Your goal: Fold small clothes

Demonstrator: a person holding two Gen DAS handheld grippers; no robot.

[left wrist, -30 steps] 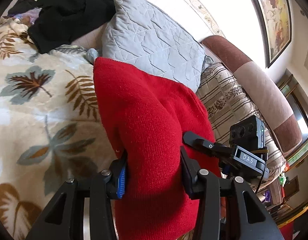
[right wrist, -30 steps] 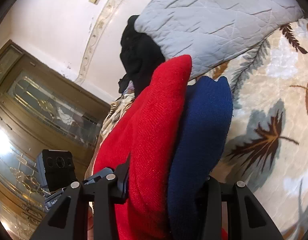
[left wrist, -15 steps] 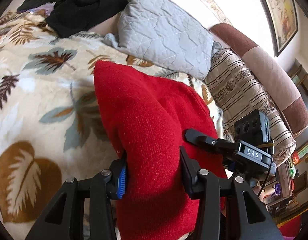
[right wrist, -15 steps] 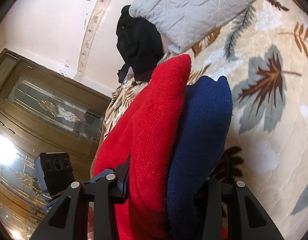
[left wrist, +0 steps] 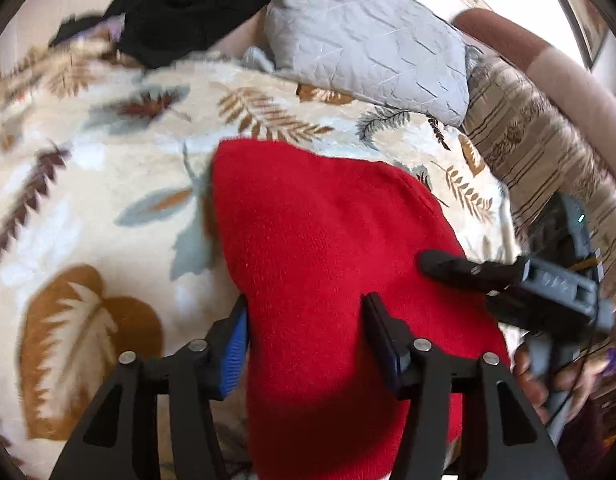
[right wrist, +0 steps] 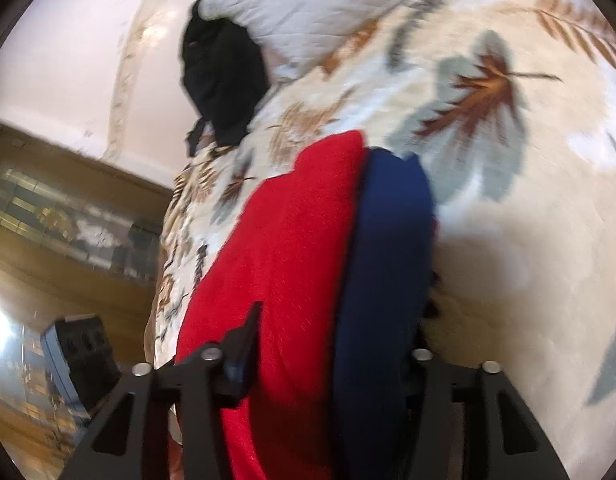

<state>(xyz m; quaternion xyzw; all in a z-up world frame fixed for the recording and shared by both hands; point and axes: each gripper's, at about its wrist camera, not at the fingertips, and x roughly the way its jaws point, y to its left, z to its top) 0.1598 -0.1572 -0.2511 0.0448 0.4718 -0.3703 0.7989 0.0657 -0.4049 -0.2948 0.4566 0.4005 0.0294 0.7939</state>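
Note:
A red knit garment (left wrist: 324, 240) is gripped by my left gripper (left wrist: 308, 320), which is shut on it just above a leaf-print blanket (left wrist: 107, 208). In the right wrist view the same red garment (right wrist: 283, 256) has a dark blue part (right wrist: 388, 260) beside it. My right gripper (right wrist: 332, 332) is shut on both layers. The right gripper's body also shows in the left wrist view (left wrist: 548, 280), at the garment's right edge. The garment hangs between the two grippers, close over the blanket.
A grey quilted pillow (left wrist: 368, 32) and a black pile of clothes (left wrist: 187, 4) lie at the far end of the blanket. A striped cushion (left wrist: 548, 128) and sofa arm are at the right. A wooden glass door (right wrist: 67, 220) stands beyond the left side.
Both grippers have carried the garment down and back from the pillow, toward the open part of the blanket. More blanket now shows beyond it. The grips are unchanged.

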